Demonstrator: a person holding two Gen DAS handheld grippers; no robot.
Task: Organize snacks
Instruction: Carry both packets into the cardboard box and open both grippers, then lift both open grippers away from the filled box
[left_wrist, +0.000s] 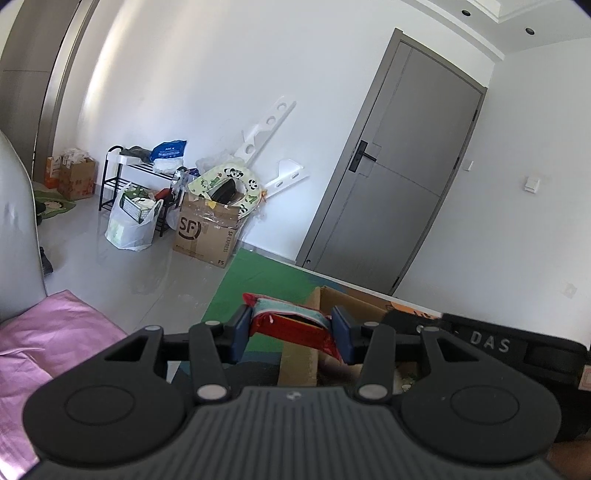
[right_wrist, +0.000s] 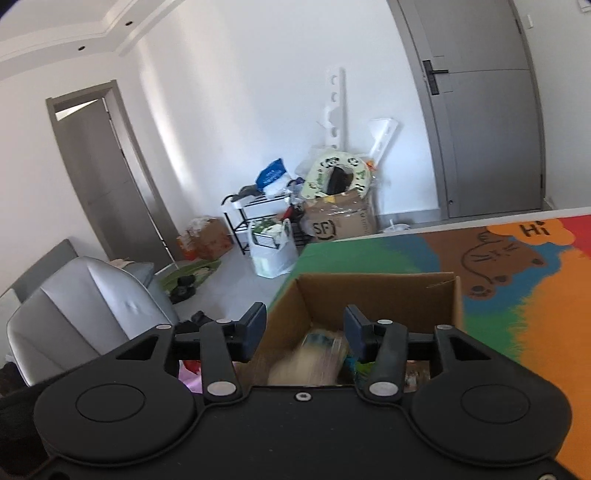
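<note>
My left hand-held gripper (left_wrist: 291, 334) clamps a red snack packet (left_wrist: 295, 325); I should clear the cardboard box (right_wrist: 373, 295) rim before releasing. My right hand-held gripper (right_wrist: 304, 334) gapes empty above it.

The right gripper (right_wrist: 301, 334), fingers apart and empty, hangs above the cardboard box (right_wrist: 380, 295) holding blurred snacks (right_wrist: 314, 354).

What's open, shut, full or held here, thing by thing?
Left gripper: shut on the red packet.
Right gripper: open, nothing between its fingers.
Box: open on top, snacks inside.
Blurred packet: in the box, below the right gripper.
Grey door: shut.
Far door: open.
</note>
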